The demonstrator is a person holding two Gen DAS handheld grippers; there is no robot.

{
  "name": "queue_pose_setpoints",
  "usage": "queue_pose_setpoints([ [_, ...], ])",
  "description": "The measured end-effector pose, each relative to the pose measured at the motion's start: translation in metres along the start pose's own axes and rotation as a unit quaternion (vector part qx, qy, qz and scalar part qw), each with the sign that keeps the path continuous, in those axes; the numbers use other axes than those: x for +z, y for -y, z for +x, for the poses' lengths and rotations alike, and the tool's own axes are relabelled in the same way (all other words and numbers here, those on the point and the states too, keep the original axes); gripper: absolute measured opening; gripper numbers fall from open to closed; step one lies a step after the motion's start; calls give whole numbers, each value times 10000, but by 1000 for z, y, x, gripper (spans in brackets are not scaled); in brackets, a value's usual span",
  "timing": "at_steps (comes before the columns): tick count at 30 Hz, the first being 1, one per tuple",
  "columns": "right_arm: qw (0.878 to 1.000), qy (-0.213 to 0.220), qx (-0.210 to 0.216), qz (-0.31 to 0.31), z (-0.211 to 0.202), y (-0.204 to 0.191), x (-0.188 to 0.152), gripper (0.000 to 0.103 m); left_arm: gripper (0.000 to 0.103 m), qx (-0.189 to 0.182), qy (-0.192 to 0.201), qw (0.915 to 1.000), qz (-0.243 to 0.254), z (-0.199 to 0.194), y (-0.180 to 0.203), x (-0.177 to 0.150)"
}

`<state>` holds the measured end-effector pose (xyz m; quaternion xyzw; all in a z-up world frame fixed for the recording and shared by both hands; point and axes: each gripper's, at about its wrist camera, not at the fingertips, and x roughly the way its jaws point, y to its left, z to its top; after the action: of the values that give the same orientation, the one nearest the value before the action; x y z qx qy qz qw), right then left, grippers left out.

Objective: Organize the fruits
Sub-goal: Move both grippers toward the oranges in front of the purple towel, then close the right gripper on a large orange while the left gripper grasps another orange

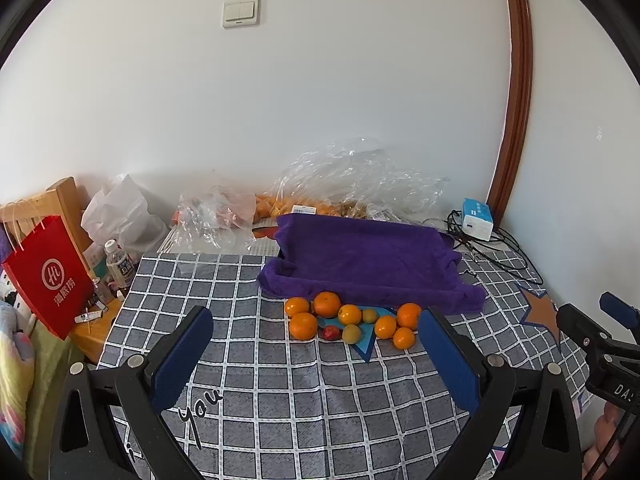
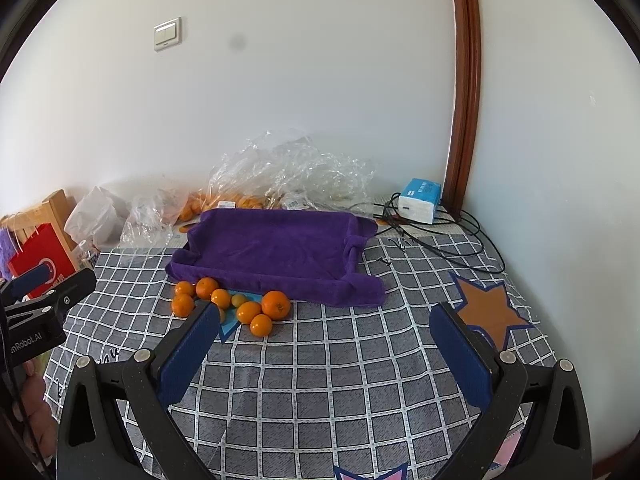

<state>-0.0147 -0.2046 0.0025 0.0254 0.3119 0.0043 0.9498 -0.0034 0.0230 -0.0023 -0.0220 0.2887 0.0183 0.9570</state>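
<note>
— Red paper is seen at the far left: a gift bag (image 1: 50, 276) with white handles, stood against a wooden frame (image 1: 60, 200). What is found beside it?

— A small water bottle (image 1: 119, 266) is placed just to the right of the bag, and behind it a white plastic bag (image 1: 124, 216) is slumped against the wall. Crumpled clear plastic bags (image 1: 352, 180) are piled further right along the wall.

— And where are the fruits laid?

— A cluster of oranges (image 1: 327, 304) is gathered on the grey checked tablecloth (image 1: 288, 400), just in front of the near edge of a tray draped in a purple towel (image 1: 368, 260). Two small yellow-green fruits (image 1: 352, 334) and one small red fruit (image 1: 331, 333) are mixed in among them. Nothing is seen lying on the towel.

— How is the left gripper (image 1: 316, 354) held?

— It is spread wide, with nothing between its blue pads (image 1: 182, 354), and is raised over the cloth short of the fruit pile.

— And the right gripper (image 2: 324, 350)?

— It is likewise opened wide and holds nothing. In its own view the fruit is seen off to the left, partly hidden behind the left pad (image 2: 188, 354). An orange star (image 2: 490, 306) printed on the cloth is seen by the right pad.

— What is left at the far right?

— A blue-and-white tissue pack (image 1: 476, 218) is set in the corner, with black cables (image 1: 500, 252) tangled beside it, next to a brown door frame (image 1: 516, 92).
</note>
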Motion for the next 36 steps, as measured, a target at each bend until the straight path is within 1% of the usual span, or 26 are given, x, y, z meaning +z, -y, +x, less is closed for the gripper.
queue_pose_setpoints([
  [3, 10000, 18, -6, 5, 1, 0, -1, 103, 103, 32, -6, 10000, 8, 4, 0, 1],
  [8, 9998, -129, -119, 22, 13, 1, -3, 103, 103, 48, -75, 10000, -23, 13, -3, -1],
  [11, 9997, -184, -113, 66, 21, 3, -4, 103, 103, 81, -137, 9999, -59, 23, -5, -4],
  [16, 9999, -54, 48, -101, 37, 0, -8, 103, 103, 38, -158, 9998, -98, 42, -9, -12],
  [20, 9999, 59, 9, -150, 59, -2, -16, 103, 103, -3, -293, 9994, -189, 64, -16, -22],
  [21, 9998, 34, 64, -158, 66, -1, -18, 103, 103, -17, -317, 9993, -208, 70, -19, -26],
  [24, 9988, -175, 406, -197, 94, -2, -26, 103, 103, -8, -402, 9990, -218, 84, -24, -33],
  [27, 9985, -380, 362, -163, 121, -4, -33, 103, 103, 62, -544, 9980, -326, 102, -33, -40],
  [29, 9974, -589, 365, -185, 139, -5, -38, 102, 95, -118, -704, 9961, -511, 115, -43, -47],
  [31, 9961, -701, 514, -160, 153, -6, -44, 99, 94, -239, -848, 9942, -618, 128, -51, -54],
  [32, 9956, -738, 556, -124, 158, -6, -46, 98, 94, -227, -901, 9938, -607, 134, -54, -57],
  [33, 9951, -788, 583, -87, 164, -8, -48, 95, 94, -169, -973, 9934, -581, 141, -56, -61],
  [35, 9944, -881, 591, -39, 175, -11, -52, 86, 94, -82, -1065, 9928, -550, 151, -60, -67],
  [36, 9938, -929, 605, -29, 180, -13, -54, 77, 93, -23, -1119, 9921, -559, 156, -63, -70],
])
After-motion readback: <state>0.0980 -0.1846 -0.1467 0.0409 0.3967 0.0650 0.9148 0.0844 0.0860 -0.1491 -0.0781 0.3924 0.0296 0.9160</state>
